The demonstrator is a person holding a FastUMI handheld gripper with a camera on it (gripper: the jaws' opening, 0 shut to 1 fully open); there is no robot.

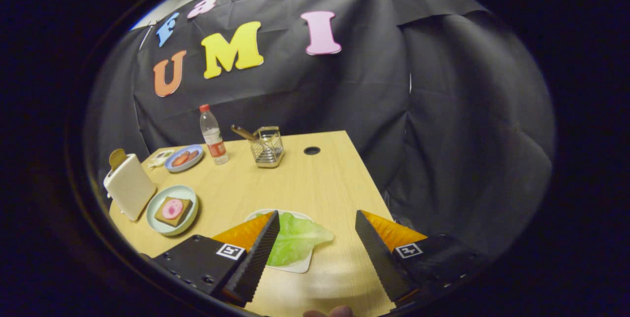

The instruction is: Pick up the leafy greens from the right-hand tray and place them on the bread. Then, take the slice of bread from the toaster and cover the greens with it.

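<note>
A green leaf of lettuce (pixel 298 239) lies on a white tray (pixel 301 266) near the table's front. My gripper (pixel 317 221) hangs open above it, the left finger (pixel 263 248) over the leaf's left side and the right finger (pixel 379 253) off to the right of it. Further left, a pale green plate (pixel 189 218) holds a bread slice (pixel 172 210) topped with a pink round of meat. A cream toaster (pixel 129 186) stands beyond that plate at the table's left edge, with a brown bread slice (pixel 117 157) sticking up from its slot.
At the back of the wooden table (pixel 315 184) stand a blue plate (pixel 184 158) with food, a clear water bottle (pixel 213 135) with a red cap and a wire utensil holder (pixel 266 147). A round cable hole (pixel 311 150) lies near the far right corner. The table's right edge drops off just right of my fingers.
</note>
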